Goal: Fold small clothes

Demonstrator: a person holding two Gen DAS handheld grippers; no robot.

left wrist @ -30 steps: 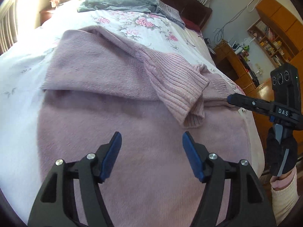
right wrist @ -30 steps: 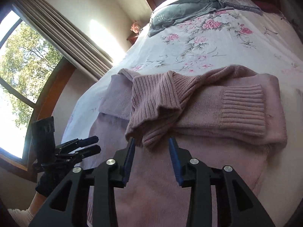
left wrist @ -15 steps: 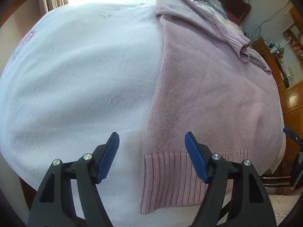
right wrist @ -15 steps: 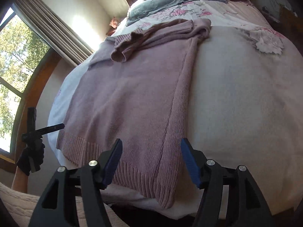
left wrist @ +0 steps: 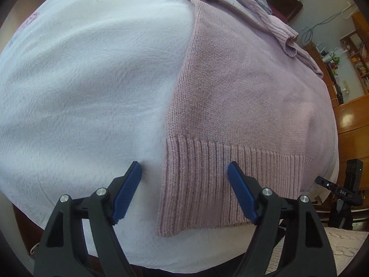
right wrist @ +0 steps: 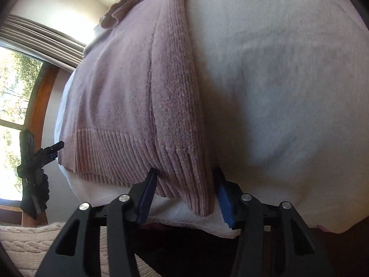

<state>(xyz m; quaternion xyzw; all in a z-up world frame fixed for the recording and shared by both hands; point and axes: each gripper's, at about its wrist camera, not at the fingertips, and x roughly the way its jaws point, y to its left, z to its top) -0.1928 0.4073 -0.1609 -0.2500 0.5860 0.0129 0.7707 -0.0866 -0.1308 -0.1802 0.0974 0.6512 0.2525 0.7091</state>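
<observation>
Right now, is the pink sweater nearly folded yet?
About halfway. Done: the sleeves lie folded across the top of the sweater. In hand: the left gripper and right gripper, both open, straddle the two corners of the ribbed hem. Left: grab the hem and fold it up.

Your right gripper [right wrist: 184, 189] pads' tips sat hidden behind sweater [right wrist: 129, 87] hem; grip unclear. Bedsheet [right wrist: 288, 80] looked blurred. Sweater's far end was cut off at top edge.
</observation>
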